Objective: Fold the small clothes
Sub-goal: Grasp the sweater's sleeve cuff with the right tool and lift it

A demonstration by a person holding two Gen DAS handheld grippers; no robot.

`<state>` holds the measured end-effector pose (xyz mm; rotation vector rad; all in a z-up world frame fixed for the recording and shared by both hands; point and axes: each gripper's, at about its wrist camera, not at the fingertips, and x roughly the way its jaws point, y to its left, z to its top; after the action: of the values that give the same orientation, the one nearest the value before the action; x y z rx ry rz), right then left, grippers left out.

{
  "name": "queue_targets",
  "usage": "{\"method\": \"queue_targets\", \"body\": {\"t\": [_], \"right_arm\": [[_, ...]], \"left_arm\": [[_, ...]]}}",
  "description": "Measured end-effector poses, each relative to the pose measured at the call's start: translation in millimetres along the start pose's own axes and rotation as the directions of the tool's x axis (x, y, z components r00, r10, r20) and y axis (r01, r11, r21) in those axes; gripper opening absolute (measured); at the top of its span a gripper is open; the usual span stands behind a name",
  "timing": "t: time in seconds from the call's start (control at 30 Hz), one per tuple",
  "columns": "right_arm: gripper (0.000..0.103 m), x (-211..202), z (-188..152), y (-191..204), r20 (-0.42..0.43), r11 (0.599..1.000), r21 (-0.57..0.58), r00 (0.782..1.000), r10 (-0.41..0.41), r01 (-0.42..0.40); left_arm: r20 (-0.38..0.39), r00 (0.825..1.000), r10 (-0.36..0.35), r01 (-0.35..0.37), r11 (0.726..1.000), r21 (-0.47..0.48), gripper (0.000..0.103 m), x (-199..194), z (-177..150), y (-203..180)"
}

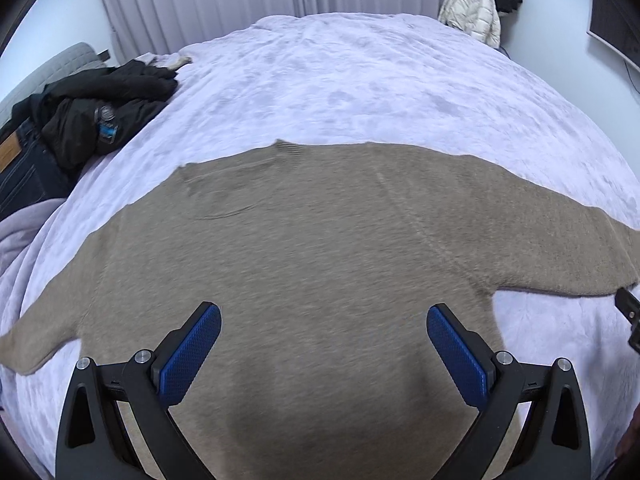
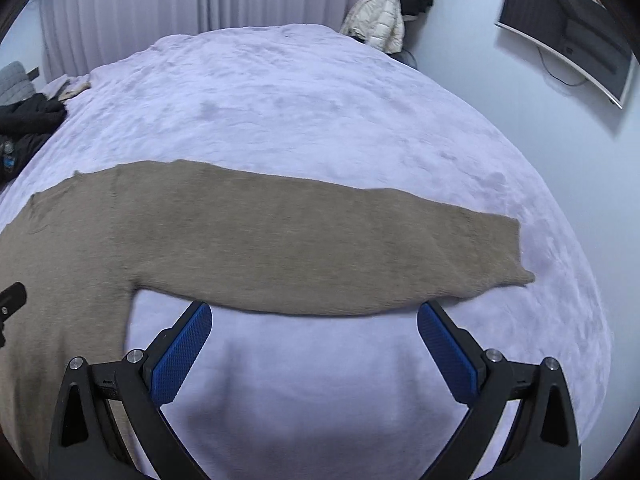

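So: tan sweater [image 1: 304, 248] lies spread flat on the bed [image 1: 360, 80], body toward the near edge, both sleeves stretched out sideways, neckline pointing to the far edge. No fold made yet, judging by how it lies.

Left tool [image 1: 324, 332] hovers over the sweater body, jaws wide apart, holding nothing. Right tool [image 2: 314, 330] hovers over bare blanket just beside the right sleeve [image 2: 340, 248], jaws wide apart too, nothing held; the sleeve's lower edge sits right at the fingertips [image 2: 196, 320].

Risks from here:
- Fuzzy knit on a fluffy blanket. A pinch at the sleeve edge could grab the blanket along with it, so the cover lifts and the sweater drags out of shape.
- The left tool sits mid-body, not at an edge. Closing there would likely bunch the fabric rather than take a clean layer.
- Sleeve is long and limp. Lifted by one point, it probably droops and lands twisted or skewed across the body.
- Both views are slightly blurred, so exact contact with the fabric can't be told.

Around: black jacket pile [image 1: 108, 104] with a small bottle [image 1: 106, 124] and jeans [image 1: 24, 168] at the left edge of the bed, well apart from the sweater. A white puffer coat [image 2: 378, 14] hangs past the far corner, and a TV [image 2: 568, 28] is on the right wall. Curtains at the back. Nothing lies on the sweater or between the tools and it; the fold area on the bed looks unobstructed.
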<state>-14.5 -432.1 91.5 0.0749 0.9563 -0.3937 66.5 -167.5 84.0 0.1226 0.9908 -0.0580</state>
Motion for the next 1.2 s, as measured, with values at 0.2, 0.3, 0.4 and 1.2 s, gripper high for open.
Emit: {"method": "queue_targets", "body": {"t": [0.2, 0.3, 0.4, 1.2], "right_arm": [[0.103, 31, -10, -107, -0.077, 0.974, 0.224, 0.997, -0.023, 0.04], [0.103, 44, -10, -135, -0.072, 0.949, 0.316, 0.997, 0.033, -0.009], [0.102, 62, 2, -137, -0.062, 0.94, 0.336, 0.994, 0.085, -0.059], [0.084, 79, 23, -170, 0.085, 0.723, 0.504, 0.86, 0.504, -0.473]], "left_arm": [[-0.05, 0.998, -0.033, 0.034, 0.999, 0.019, 0.103, 28, 13, -32], [-0.08, 0.996, -0.034, 0.035, 0.999, 0.018, 0.103, 43, 20, -42], [-0.108, 0.994, -0.03, 0.031, 1.0, 0.0, 0.103, 57, 25, -48], [-0.123, 0.992, -0.034, 0.031, 0.999, -0.029, 0.103, 68, 33, -45]]}}
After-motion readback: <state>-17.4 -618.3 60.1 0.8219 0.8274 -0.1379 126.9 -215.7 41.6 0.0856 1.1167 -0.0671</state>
